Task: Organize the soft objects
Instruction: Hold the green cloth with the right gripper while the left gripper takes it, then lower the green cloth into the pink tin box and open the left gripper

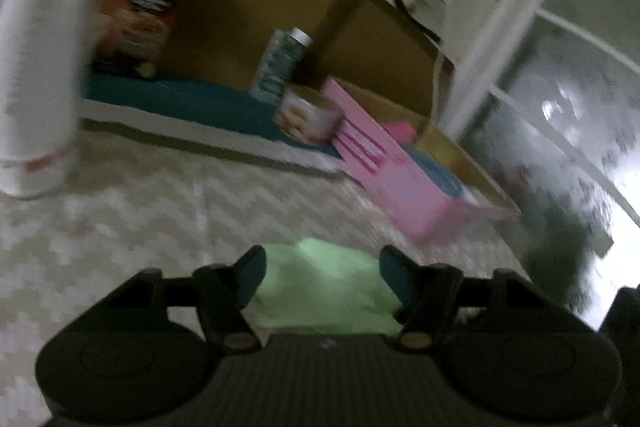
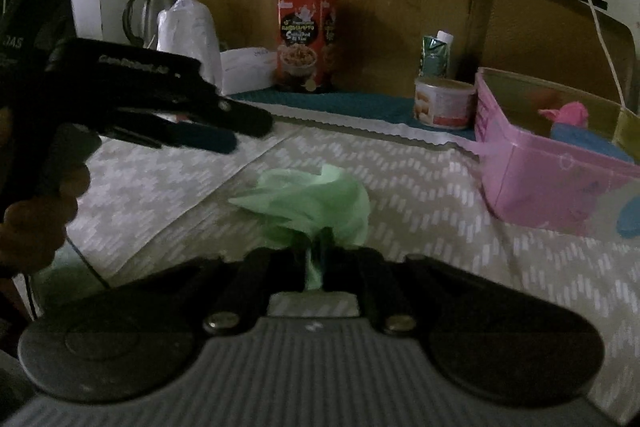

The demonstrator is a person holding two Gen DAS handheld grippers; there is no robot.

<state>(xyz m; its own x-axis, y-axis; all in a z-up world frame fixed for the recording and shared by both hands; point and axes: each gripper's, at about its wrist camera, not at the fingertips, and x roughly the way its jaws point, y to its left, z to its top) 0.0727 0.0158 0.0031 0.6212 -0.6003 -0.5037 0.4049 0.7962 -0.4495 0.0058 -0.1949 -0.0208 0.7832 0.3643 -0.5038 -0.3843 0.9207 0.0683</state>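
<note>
R gripper [image 2: 316, 267] pinched shut on green cloth [image 2: 308, 203]; pink bin [image 2: 532, 187] lies fwd-right, near; L gripper [image 1: 322, 279] agape, holding nothing.

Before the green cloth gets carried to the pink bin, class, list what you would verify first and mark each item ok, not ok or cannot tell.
1. Right tool shut on green cloth: ok.
2. Left tool open, not gripping the cloth: ok.
3. Cloth lifted off the tabletop: cannot tell.
4. Pink bin open on top: ok.
5. Space left in the bin beside the pink and blue items: cannot tell.
6. Tin can standing apart from the bin: cannot tell.
</note>
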